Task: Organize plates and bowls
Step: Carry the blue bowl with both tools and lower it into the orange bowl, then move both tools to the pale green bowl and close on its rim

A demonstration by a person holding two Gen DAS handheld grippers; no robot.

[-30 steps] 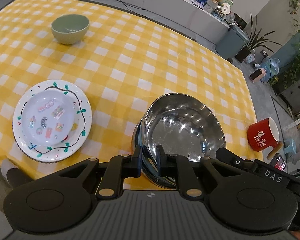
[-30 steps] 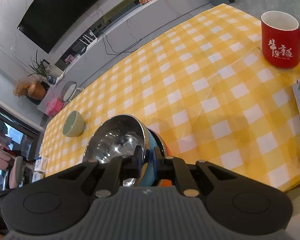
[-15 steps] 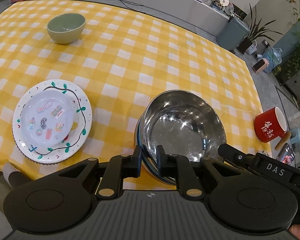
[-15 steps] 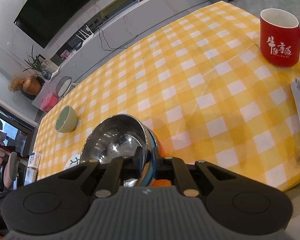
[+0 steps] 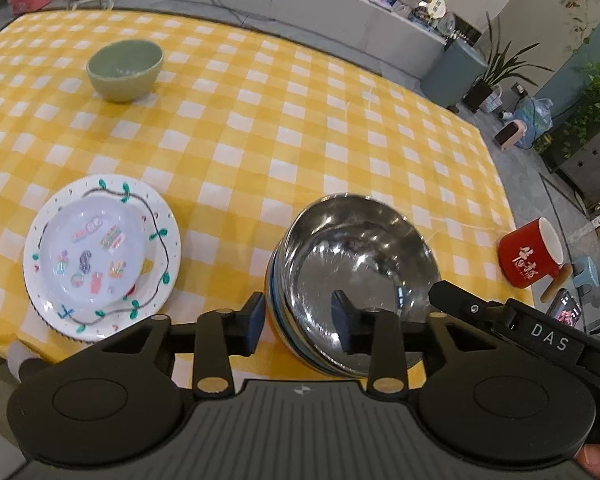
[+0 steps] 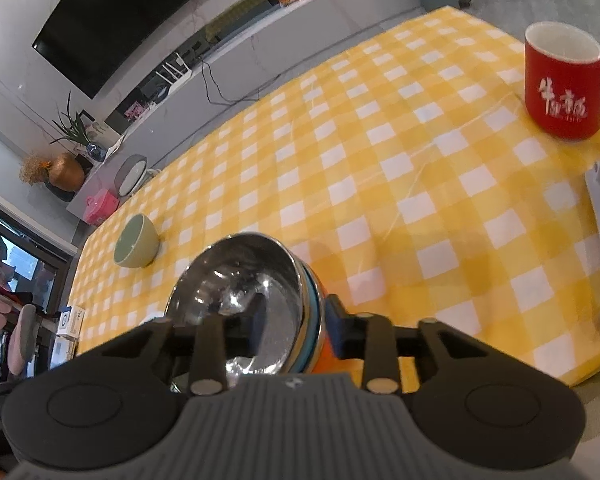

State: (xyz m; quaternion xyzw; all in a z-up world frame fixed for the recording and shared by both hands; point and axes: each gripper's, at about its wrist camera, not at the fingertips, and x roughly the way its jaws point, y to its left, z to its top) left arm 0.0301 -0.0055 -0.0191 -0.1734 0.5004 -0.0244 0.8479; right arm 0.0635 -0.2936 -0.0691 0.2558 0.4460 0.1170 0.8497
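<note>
So both tools, the left tool (image 5: 298, 326) and right tool (image 6: 290, 330), had just opened off the steel bowl (image 5: 356, 264), now nested on the bowl stack at the desk's (image 5: 260, 128) near edge, plates (image 5: 100, 256) stacked, green bowl (image 5: 125, 69) left.

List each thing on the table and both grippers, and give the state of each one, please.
Steel bowl: upright, empty, nested on a stack of bowls.
Green bowl: upright, empty, alone.
Small plate: lying on the big plate.
Red mug: upright.
Left gripper: just opened, astride the steel bowl's rim, not pressing.
Right gripper: just opened, astride the rim.
</note>
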